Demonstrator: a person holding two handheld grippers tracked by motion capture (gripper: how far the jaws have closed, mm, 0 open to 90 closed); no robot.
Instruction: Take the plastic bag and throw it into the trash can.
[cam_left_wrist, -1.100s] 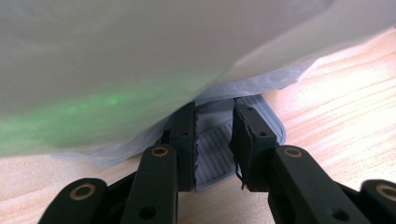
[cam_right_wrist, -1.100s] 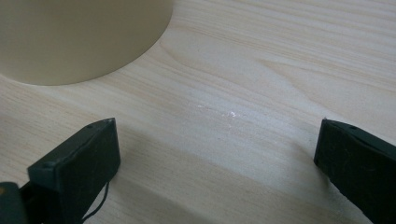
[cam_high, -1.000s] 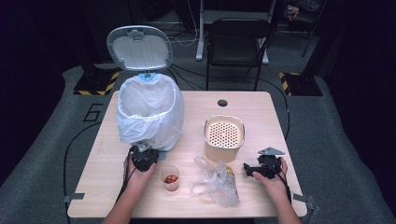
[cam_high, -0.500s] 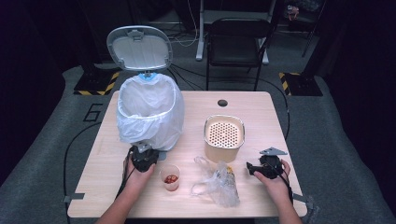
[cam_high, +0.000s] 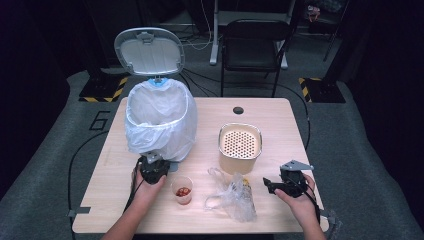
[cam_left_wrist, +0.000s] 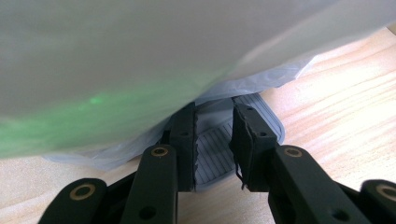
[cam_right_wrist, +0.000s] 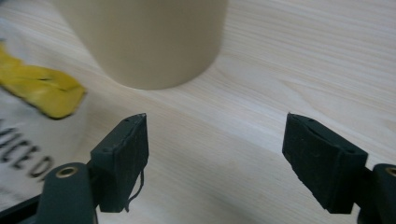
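A white-lined pedal bin (cam_high: 160, 120) stands at the table's left with its lid (cam_high: 149, 51) up. My left gripper (cam_high: 152, 167) is at the bin's foot. In the left gripper view its jaws (cam_left_wrist: 214, 140) stand close together, pointing down onto the grey ribbed pedal (cam_left_wrist: 219, 149), with nothing between them. My right gripper (cam_high: 267, 184) hovers near the front right, open and holding nothing (cam_right_wrist: 215, 154); its jaws have just been closing a little. It points at the beige container (cam_right_wrist: 149, 42) and the clear plastic bag (cam_right_wrist: 28, 140), which has something yellow (cam_right_wrist: 46, 91) inside.
The beige container (cam_high: 240, 147) with a perforated top stands mid-table. The crumpled bag (cam_high: 232, 195) lies in front of it. A small cup of red bits (cam_high: 182, 190) sits beside my left hand. A black chair (cam_high: 255, 40) stands behind the table.
My right gripper has lifted slightly off the table and its jaws have narrowed a little. The left hand and the bin lid have stayed as they were.
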